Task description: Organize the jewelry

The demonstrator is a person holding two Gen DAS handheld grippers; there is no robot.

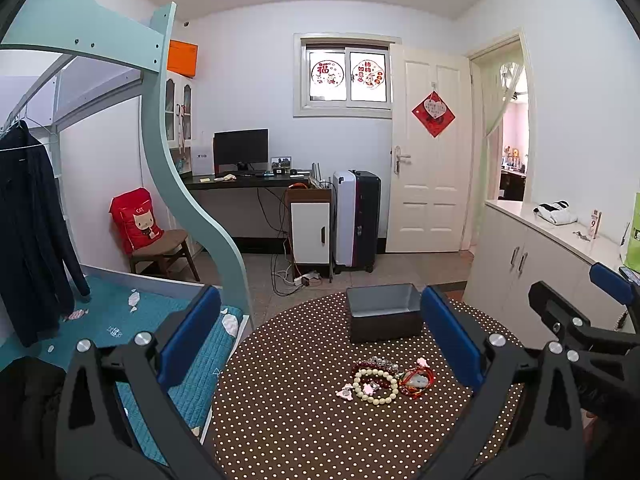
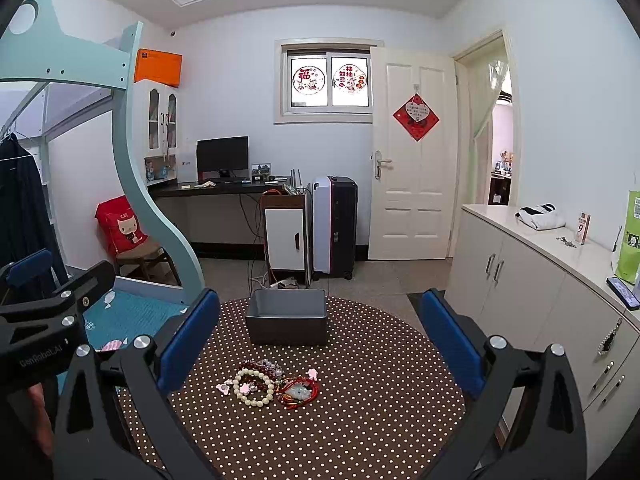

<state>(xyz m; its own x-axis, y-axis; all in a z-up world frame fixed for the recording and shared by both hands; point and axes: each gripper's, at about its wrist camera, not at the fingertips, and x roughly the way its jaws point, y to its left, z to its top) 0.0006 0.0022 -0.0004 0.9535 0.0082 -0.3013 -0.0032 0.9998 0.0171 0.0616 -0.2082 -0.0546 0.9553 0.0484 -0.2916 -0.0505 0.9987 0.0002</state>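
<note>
Left wrist view shows the left gripper (image 1: 320, 344) held above the near edge of the round table (image 1: 288, 432), its blue-padded fingers (image 1: 192, 336) spread wide with nothing between them. Just ahead of it, between the two fingers, lies the jewelry pile (image 1: 386, 378): a cream bead bracelet (image 1: 375, 386) sits in front, a red cord bracelet (image 1: 416, 380) with a pale pendant touches its right side, dark red beads and something sparkly are tangled behind, and small pink charms (image 1: 346, 392) lie at the edges. Beyond the pile, well apart from it, a dark open box (image 1: 384, 314) with a grey lining stands upright near the far edge of the brown polka-dot tablecloth.

From the right wrist, the right gripper (image 2: 320, 344) is likewise wide open and holding nothing, hovering over the table with the same pile (image 2: 272, 386) lying left of centre between its fingers, and the box (image 2: 287, 316) beyond that. Each gripper shows at the edge of the other's view, so they hang side by side.

Further out, a teal bunk bed frame (image 1: 176, 184) rises at the left, a desk with a monitor (image 1: 241, 148) stands against the back wall, a suitcase (image 1: 357, 220) stands beside the white door (image 1: 430, 148), and a white cabinet (image 2: 532, 264) runs along the right.
</note>
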